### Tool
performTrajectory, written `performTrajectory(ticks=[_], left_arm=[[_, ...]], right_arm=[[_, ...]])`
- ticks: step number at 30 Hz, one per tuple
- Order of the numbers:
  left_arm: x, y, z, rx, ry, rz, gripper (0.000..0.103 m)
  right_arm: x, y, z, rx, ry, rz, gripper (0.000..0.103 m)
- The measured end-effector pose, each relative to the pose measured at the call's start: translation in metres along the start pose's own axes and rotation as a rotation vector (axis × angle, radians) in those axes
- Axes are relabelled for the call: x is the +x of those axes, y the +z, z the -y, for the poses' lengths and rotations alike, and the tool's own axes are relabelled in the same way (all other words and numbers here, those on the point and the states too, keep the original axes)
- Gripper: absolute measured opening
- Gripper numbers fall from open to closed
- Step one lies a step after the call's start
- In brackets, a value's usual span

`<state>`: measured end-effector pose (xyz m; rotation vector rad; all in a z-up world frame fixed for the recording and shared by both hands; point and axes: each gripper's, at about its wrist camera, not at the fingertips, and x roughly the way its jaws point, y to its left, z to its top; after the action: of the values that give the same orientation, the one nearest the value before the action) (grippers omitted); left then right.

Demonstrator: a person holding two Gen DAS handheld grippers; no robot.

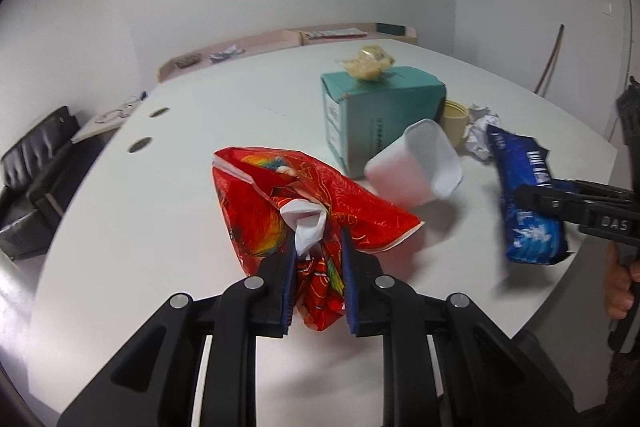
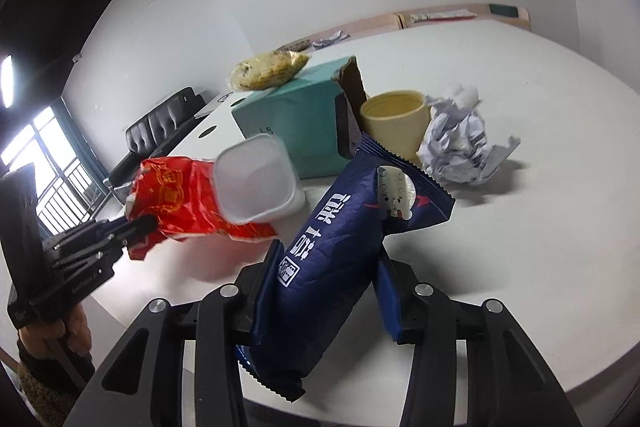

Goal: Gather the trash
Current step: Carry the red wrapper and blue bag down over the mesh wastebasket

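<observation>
My left gripper (image 1: 318, 247) is shut on a red plastic bag (image 1: 280, 203) with white paper (image 1: 306, 223) inside, held above the white table (image 1: 160, 227). My right gripper (image 2: 328, 259) is shut on a dark blue snack wrapper (image 2: 332, 255), to the right of the bag; the wrapper also shows in the left wrist view (image 1: 524, 195). A white plastic cup (image 1: 416, 167) lies tilted and blurred between bag and wrapper, at the bag's mouth in the right wrist view (image 2: 256, 183). The red bag (image 2: 180, 199) and left gripper (image 2: 140, 227) show at the left there.
A teal box (image 1: 380, 115) stands behind with a yellow snack packet (image 1: 370, 63) on top. A beige cup (image 2: 396, 123) and crumpled paper (image 2: 460, 143) lie to its right. A black sofa (image 1: 32, 179) is off the table's left.
</observation>
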<state>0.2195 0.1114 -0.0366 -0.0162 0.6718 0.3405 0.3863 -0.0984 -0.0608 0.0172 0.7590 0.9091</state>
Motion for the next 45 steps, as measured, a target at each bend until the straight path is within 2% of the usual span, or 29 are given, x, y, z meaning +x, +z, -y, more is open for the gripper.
performTrajectory(ticks=[5,8,12,14,21,32,37,41,45], left_arm=[[-0.025,-0.006,-0.009,-0.037,-0.018,0.025,0.020],[-0.041,-0.015,-0.008,-0.040,0.000,0.044,0.020],[-0.066,-0.035,-0.003,-0.038,-0.006,0.060,0.020],[-0.079,-0.043,-0.002,-0.052,-0.026,0.067,0.020],[-0.119,-0.081,0.017,-0.046,-0.023,0.065,0.020],[-0.173,-0.135,0.046,-0.043,-0.042,0.058,0.020],[-0.178,-0.153,0.062,-0.035,-0.059,0.039,0.021],[-0.167,-0.169,0.077,-0.002,-0.035,-0.003,0.021],[-0.157,-0.182,0.084,0.011,-0.053,-0.019,0.021]], right_arm=[[-0.025,-0.008,-0.005,-0.045,-0.014,-0.006,0.046],[-0.039,-0.017,-0.009,-0.075,-0.030,0.001,0.046],[-0.055,-0.035,-0.015,-0.056,-0.012,-0.015,0.046],[-0.064,-0.043,-0.022,-0.077,-0.004,-0.015,0.046],[-0.101,-0.079,-0.050,-0.162,-0.024,0.009,0.046],[-0.142,-0.143,-0.069,-0.229,0.059,-0.004,0.045],[-0.150,-0.170,-0.073,-0.284,0.033,-0.022,0.045],[-0.137,-0.189,-0.072,-0.350,0.003,-0.068,0.045],[-0.118,-0.201,-0.062,-0.354,-0.010,-0.124,0.045]])
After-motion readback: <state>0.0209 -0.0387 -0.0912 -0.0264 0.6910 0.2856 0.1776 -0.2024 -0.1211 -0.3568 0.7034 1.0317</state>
